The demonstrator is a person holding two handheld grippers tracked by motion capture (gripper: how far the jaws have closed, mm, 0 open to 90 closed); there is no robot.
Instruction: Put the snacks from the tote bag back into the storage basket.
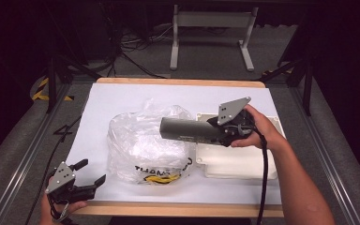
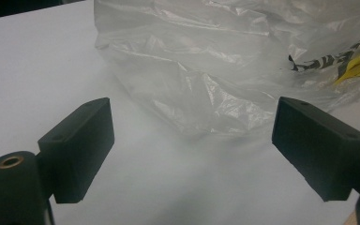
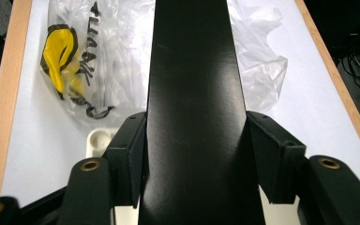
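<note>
The right tool [image 1: 222, 132] clamps one end of a smooth, dark grey, flat-sided bar [image 1: 187, 130], holding it level above the middle of the white-covered tabletop [image 1: 122, 96] with its free end over a crinkled, clear plastic bag [image 1: 140, 145] printed in black and yellow. Beneath the right hand [image 1: 258, 129] lies a cream moulded plastic tray [image 1: 236, 161] towards the right edge. By the near left corner, the left tool [image 1: 91, 173] stands wide and empty, facing the bag.

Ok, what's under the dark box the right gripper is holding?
The dark box, clamped in the right gripper, hangs over the clear plastic bag and the white tray's left edge. Whatever lies directly beneath the box is hidden by it.
</note>
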